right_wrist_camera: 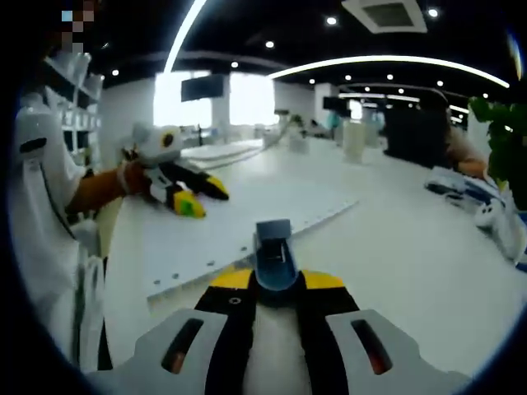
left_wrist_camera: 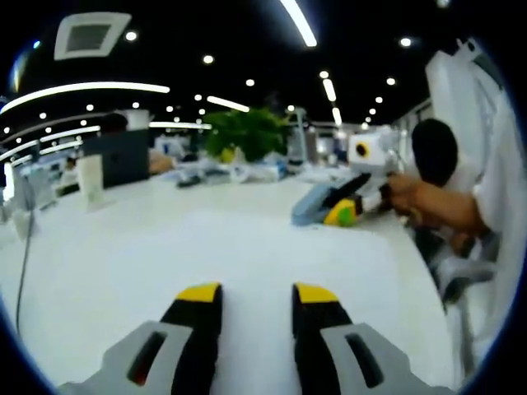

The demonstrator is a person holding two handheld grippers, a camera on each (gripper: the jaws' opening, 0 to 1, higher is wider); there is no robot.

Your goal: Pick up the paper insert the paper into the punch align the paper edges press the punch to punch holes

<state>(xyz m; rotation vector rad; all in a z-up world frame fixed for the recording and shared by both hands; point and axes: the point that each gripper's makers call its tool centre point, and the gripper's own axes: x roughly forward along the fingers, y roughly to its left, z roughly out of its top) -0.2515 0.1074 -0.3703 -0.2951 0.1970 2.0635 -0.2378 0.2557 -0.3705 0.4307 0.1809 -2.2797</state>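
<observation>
A large white paper (right_wrist_camera: pixel 247 218) lies flat on the white table (right_wrist_camera: pixel 412 255), with a row of punched holes along its near edge. The blue-grey punch (right_wrist_camera: pixel 274 251) sits on that edge, and my right gripper (right_wrist_camera: pixel 278 281) is shut on it, one yellow-tipped jaw on each side. From the left gripper view, the punch (left_wrist_camera: pixel 313 204) and the right gripper (left_wrist_camera: pixel 344 206) lie far right on the paper (left_wrist_camera: pixel 247 247). My left gripper (left_wrist_camera: pixel 258 294) hovers open over the sheet with nothing between its jaws. From the right gripper view, it (right_wrist_camera: pixel 202 197) shows at the paper's far left.
A person's hand (left_wrist_camera: pixel 408 193) and white sleeve (right_wrist_camera: pixel 41 206) hold the grippers at the table's edge. A laptop (left_wrist_camera: pixel 123 156), a green plant (left_wrist_camera: pixel 247 132) and small clutter (right_wrist_camera: pixel 478 197) stand at the back. A cable (left_wrist_camera: pixel 25 255) runs along the left.
</observation>
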